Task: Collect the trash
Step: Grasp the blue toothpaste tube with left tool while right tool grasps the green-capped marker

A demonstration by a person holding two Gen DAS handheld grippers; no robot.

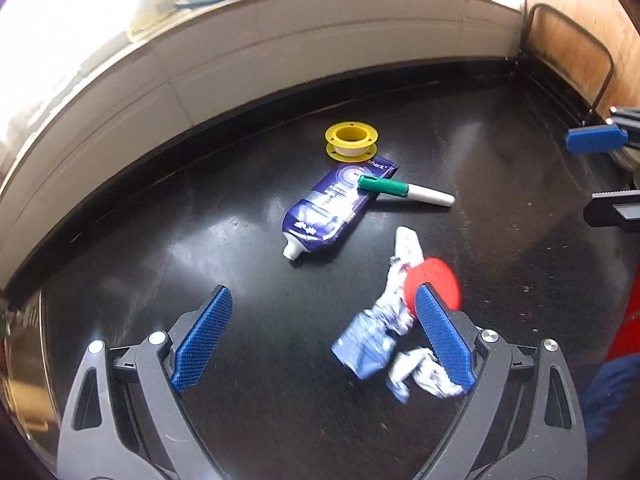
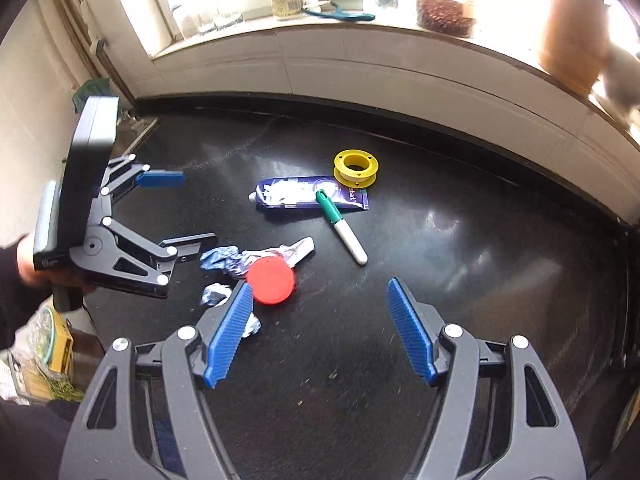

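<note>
The left gripper (image 1: 324,340) hangs tilted down over the black countertop (image 1: 200,248) with its blue-padded jaws spread wide and nothing between them; in the right wrist view it shows from the side, held in a hand (image 2: 28,264) at the left edge, its jaws just as far apart. The right gripper (image 2: 320,332) is likewise wide and empty, poised above a bare stretch of the counter. Nearest to both lies the crumpled foil wrapper (image 1: 372,340), a blue and silver twist, with a red plastic lid (image 1: 434,286) touching or lying on it; the left gripper's right pad stands in front of the lid and wrapper in its own view, though whether it touches them I cannot tell. Farther out is a dark blue toothpaste tube (image 1: 332,212), cap end toward the left gripper, with a green-capped marker (image 1: 404,192) resting across its flat end, and just beyond that a yellow tape spool (image 1: 351,142) near the tiled wall under the windowsill. No bin or bag is clearly in view. By my reading, this is the approach step, before any first pick: nothing is held. The next move probably calls for one gripper to centre over the wrapper, come down with a pad on each side of the twist and close, taking care not to nudge the lid away.
</note>
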